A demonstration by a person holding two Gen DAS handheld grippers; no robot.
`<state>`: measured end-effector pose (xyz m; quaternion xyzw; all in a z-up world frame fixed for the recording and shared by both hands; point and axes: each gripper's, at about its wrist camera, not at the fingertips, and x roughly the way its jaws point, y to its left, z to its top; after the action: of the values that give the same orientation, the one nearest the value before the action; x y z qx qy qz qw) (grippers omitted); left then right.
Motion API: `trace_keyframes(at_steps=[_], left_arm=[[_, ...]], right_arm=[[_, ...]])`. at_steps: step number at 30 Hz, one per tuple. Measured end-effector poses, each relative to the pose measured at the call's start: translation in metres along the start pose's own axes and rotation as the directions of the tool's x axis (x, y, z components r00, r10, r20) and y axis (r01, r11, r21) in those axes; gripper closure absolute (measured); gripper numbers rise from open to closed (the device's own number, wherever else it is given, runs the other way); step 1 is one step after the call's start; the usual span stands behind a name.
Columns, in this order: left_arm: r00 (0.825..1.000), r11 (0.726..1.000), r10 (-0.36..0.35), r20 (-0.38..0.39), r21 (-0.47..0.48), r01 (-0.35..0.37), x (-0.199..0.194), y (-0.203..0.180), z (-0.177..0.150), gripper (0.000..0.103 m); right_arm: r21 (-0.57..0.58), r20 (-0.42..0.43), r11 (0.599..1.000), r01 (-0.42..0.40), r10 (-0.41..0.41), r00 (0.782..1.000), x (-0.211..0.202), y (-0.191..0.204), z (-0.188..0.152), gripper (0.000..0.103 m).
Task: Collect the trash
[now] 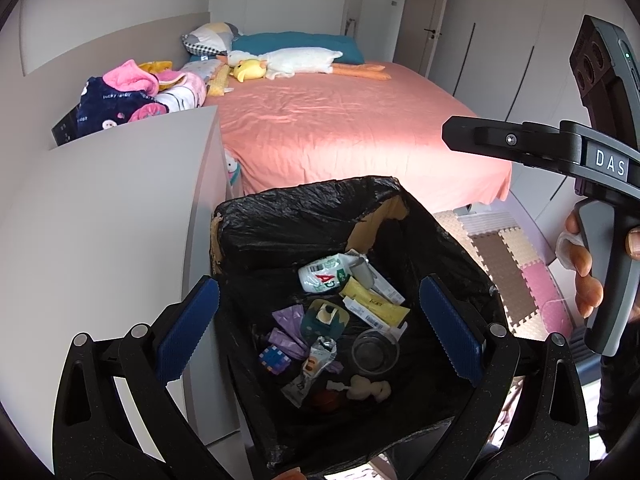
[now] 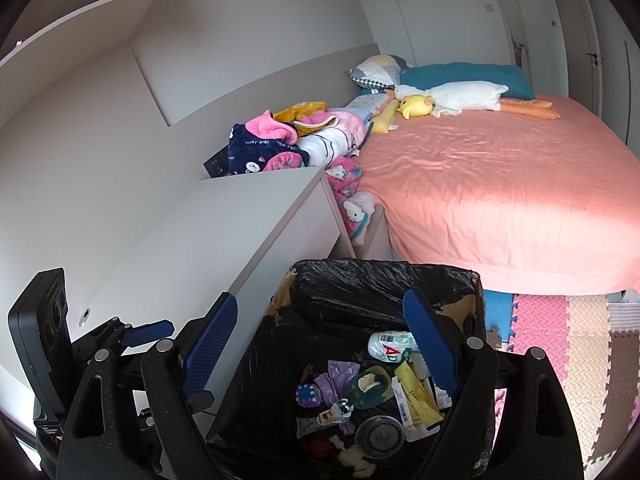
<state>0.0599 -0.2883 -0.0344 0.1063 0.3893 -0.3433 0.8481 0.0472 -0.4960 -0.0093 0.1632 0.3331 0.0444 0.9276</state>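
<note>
A cardboard trash bin lined with a black bag stands on the floor at the foot of a white desk. It holds several pieces of trash: a white bottle, a yellow packet, purple wrappers, a clear plastic cup. My left gripper is open and empty above the bin. My right gripper is open and empty above the bin too. The right gripper's body also shows in the left wrist view.
A white desk stands left of the bin. A bed with a pink sheet lies behind, with plush toys and clothes on it. Coloured foam mats cover the floor at right.
</note>
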Motion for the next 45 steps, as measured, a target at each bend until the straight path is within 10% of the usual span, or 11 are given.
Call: trace_keyframes(at_steps=[45], left_arm=[[0.996,0.998,0.059,0.062,0.034,-0.062,-0.0058,-0.0032,0.0007,0.006]], right_arm=[[-0.007,-0.006,1.0,0.006,-0.006,1.0,0.0018,-0.0011,-0.0012,0.018]])
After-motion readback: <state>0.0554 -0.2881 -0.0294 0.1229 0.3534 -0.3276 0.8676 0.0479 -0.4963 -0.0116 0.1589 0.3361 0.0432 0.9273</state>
